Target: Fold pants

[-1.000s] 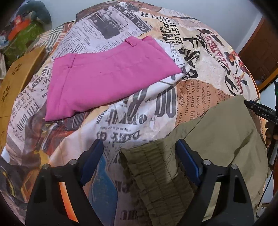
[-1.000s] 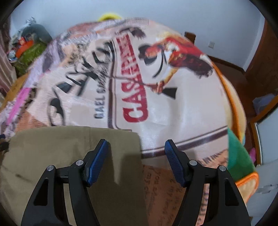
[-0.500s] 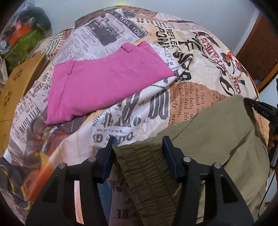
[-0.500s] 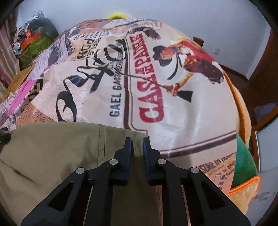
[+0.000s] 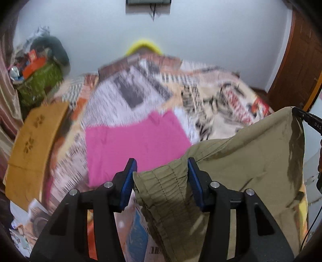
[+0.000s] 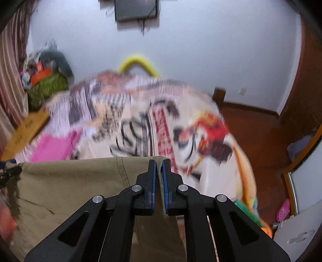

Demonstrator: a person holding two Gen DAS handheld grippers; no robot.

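Plainly, with the olive pants (image 5: pixel 247 161) lifted above the bed (image 6: pixel 140 129), the left tool (image 5: pixel 161 181) clamping the bulky gathered waistband and the right tool (image 6: pixel 159 179) pinching only a thin hem edge, that edge could slip free.

**Quick headcount of what's on the bed**

Two pairs of pants: one olive pair (image 5: pixel 247 161) and one pink pair (image 5: pixel 136 145). Two grippers, a left gripper (image 5: pixel 161 177) and a right gripper (image 6: pixel 158 177). One printed bedspread (image 6: pixel 140 125), one yellow-orange cushion (image 5: pixel 32 139), one green bag (image 5: pixel 40 82), and one dark screen (image 6: pixel 135 9) on the wall
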